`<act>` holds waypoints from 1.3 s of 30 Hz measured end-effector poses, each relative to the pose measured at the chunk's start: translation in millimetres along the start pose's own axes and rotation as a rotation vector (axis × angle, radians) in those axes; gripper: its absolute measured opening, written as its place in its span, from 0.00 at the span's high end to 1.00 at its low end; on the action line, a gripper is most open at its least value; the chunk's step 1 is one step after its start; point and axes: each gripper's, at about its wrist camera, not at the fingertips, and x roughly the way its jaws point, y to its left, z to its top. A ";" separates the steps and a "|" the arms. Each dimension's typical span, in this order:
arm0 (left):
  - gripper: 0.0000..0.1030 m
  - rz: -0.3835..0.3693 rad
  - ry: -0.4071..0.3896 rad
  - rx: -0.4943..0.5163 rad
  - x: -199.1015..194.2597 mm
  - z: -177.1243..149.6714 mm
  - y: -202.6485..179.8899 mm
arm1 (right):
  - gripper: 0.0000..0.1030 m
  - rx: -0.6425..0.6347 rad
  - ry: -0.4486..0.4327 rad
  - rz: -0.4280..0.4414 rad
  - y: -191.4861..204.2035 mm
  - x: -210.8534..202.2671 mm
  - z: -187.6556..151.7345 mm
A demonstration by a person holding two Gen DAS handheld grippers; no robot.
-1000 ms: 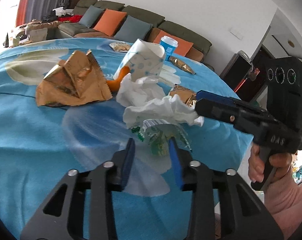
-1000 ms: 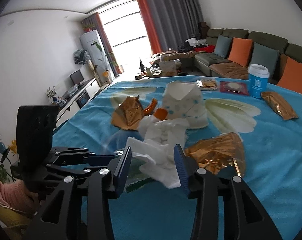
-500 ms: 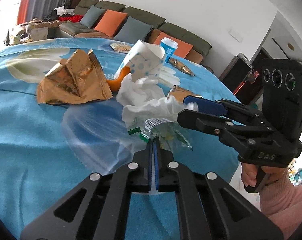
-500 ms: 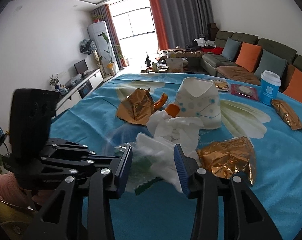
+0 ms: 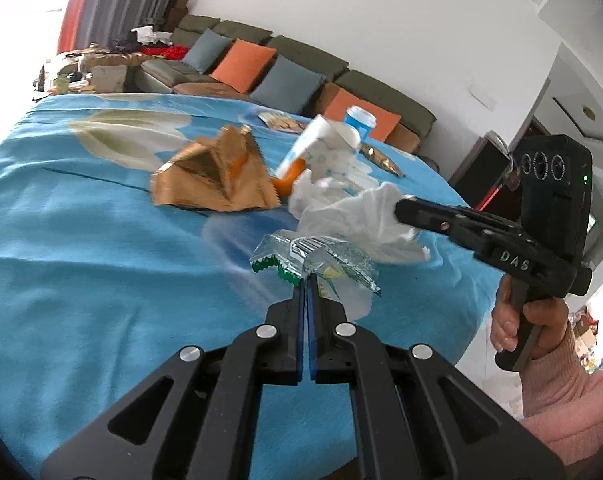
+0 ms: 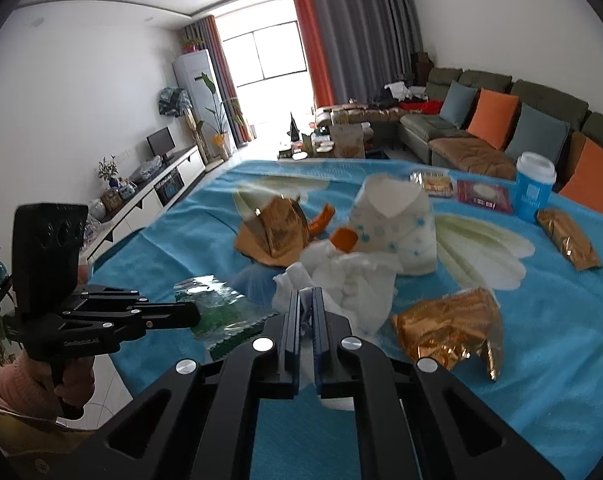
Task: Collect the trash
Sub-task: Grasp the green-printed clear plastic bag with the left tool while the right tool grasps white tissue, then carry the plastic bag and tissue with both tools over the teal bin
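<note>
left claw (image 5: 305, 280) pinching the clear green-edged wrapper (image 5: 317, 258) just above the blue-clothed surface (image 5: 81, 264) | right claw (image 6: 307, 300) pinching the white tissue (image 6: 341, 280) | we are risking a thin-edge slip or the tissue tearing

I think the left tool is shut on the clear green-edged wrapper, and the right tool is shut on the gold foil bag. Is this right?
Not quite. The left tool is shut on the clear green-edged wrapper, but the right tool is shut on the white tissue, not the gold foil bag, which lies apart on the blue cloth. The right wrist view shows it.
</note>
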 end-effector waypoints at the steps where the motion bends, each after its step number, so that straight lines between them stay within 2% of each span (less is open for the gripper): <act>1: 0.98 0.006 -0.010 -0.005 -5.4 -0.1 2.6 | 0.96 0.000 -0.006 0.006 0.9 -1.8 2.5; 6: 0.98 0.031 -0.049 -0.032 -31.0 -2.5 16.2 | 0.96 -0.009 -0.043 0.041 10.1 -11.2 14.1; 15: 0.98 0.122 -0.133 -0.079 -82.4 -8.8 42.9 | 0.96 -0.050 -0.066 0.168 49.1 -2.7 36.4; 29: 0.98 0.320 -0.255 -0.195 -162.6 -25.4 100.5 | 0.96 -0.159 -0.030 0.406 136.4 58.7 72.6; 39: 0.98 0.453 -0.310 -0.273 -209.1 -38.9 141.6 | 0.96 -0.197 0.000 0.527 192.3 101.6 96.1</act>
